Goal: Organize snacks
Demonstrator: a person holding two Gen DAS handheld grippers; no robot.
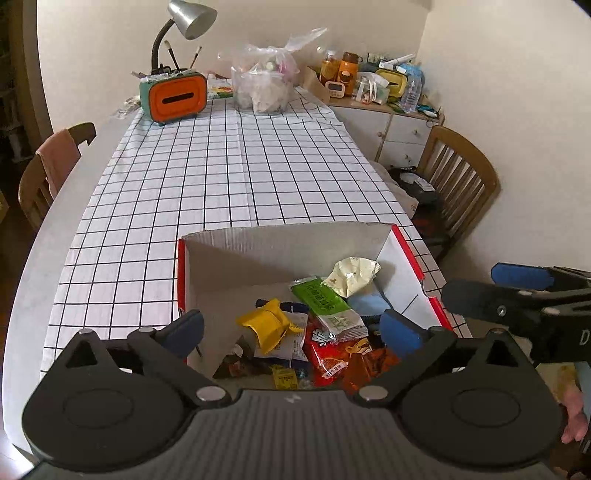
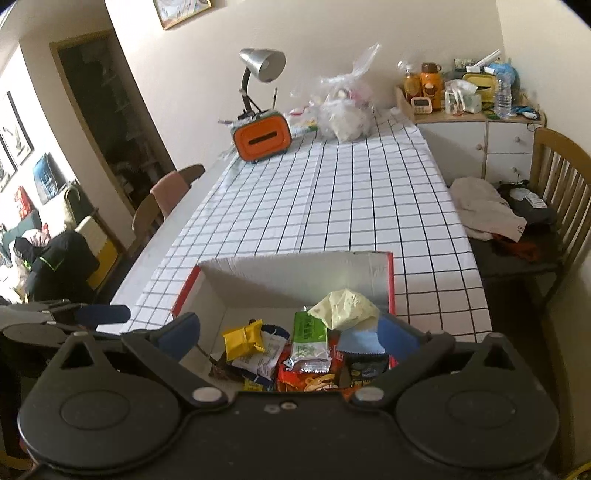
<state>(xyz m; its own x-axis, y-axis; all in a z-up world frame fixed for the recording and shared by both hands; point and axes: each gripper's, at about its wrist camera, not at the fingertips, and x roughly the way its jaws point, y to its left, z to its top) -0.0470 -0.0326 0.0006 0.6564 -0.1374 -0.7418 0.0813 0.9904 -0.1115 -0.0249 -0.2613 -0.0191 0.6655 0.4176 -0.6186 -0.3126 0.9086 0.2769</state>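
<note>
A red-edged cardboard box (image 1: 258, 240) (image 2: 295, 264) sits on the near end of the checked tablecloth. It holds several snack packets: a yellow one (image 1: 267, 326) (image 2: 242, 341), a green one (image 1: 325, 304) (image 2: 309, 338), a pale crumpled one (image 1: 351, 275) (image 2: 343, 304), a light blue one (image 2: 360, 339) and red ones (image 1: 332, 360) (image 2: 310, 380). My left gripper (image 1: 295, 326) hovers open and empty over the box. My right gripper (image 2: 291, 332) also hovers open and empty over it. The right gripper shows at the right edge of the left view (image 1: 524, 295).
At the table's far end stand an orange tissue box (image 1: 177, 96) (image 2: 263, 138), a desk lamp (image 1: 192, 18) and a clear plastic bag (image 1: 264, 86) (image 2: 345, 112). Wooden chairs stand left (image 1: 48, 173) and right (image 1: 458, 184). A cluttered white cabinet (image 2: 480, 136) stands beyond.
</note>
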